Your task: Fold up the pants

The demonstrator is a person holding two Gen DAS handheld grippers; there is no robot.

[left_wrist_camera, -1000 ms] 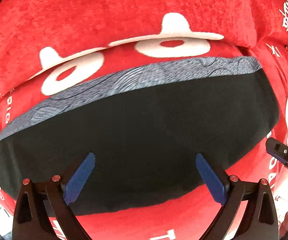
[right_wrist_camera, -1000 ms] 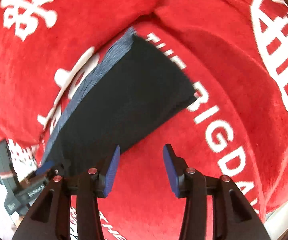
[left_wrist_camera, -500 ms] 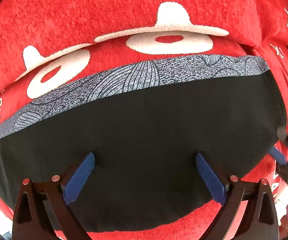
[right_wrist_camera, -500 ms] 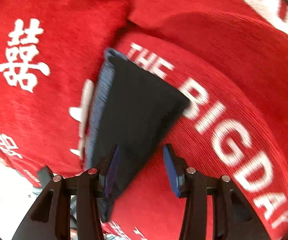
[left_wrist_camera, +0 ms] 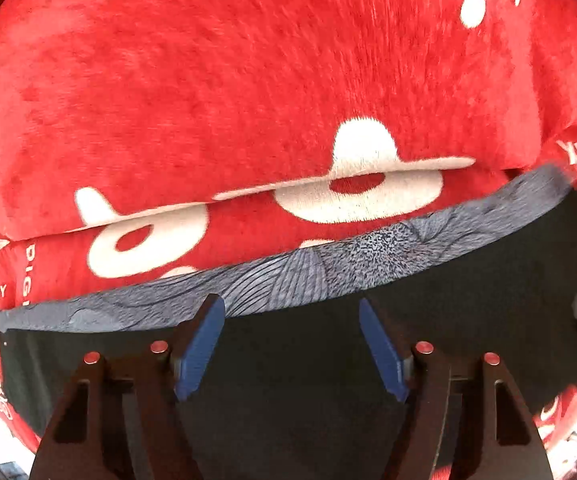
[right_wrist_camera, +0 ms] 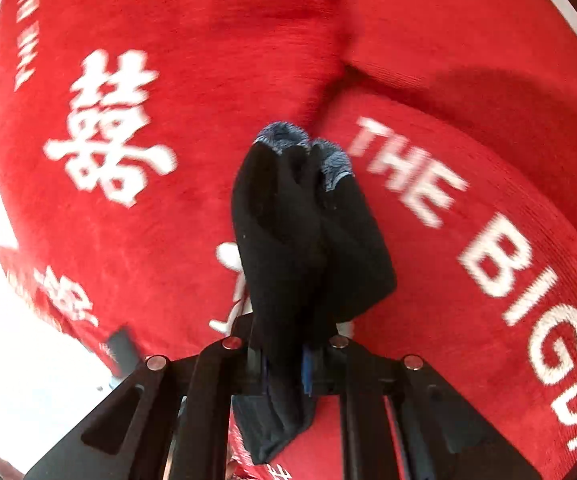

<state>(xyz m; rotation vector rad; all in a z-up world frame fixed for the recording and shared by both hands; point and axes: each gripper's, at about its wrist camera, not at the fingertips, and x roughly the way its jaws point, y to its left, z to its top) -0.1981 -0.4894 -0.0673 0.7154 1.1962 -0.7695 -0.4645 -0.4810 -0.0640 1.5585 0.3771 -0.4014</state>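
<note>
The black pants (left_wrist_camera: 468, 320) with a grey patterned waistband (left_wrist_camera: 328, 276) lie on a red blanket. My left gripper (left_wrist_camera: 290, 344) is open, its blue fingers (left_wrist_camera: 198, 352) spread over the black cloth just below the waistband. My right gripper (right_wrist_camera: 284, 360) is shut on the pants (right_wrist_camera: 288, 240), which bunch up between the jaws, the grey waistband (right_wrist_camera: 288, 136) at the far end. The right gripper's fingertips are hidden by the cloth.
The red blanket (left_wrist_camera: 248, 100) with white characters and lettering (right_wrist_camera: 508, 248) covers the sofa seat and back cushion. A fold between cushions runs behind the pants (right_wrist_camera: 336, 64). A bright floor area shows at the lower left of the right wrist view (right_wrist_camera: 28, 360).
My right gripper has closed on the pants' end and bunched the cloth. My left gripper has moved forward over the pants toward the waistband, its jaws narrower but still open.
</note>
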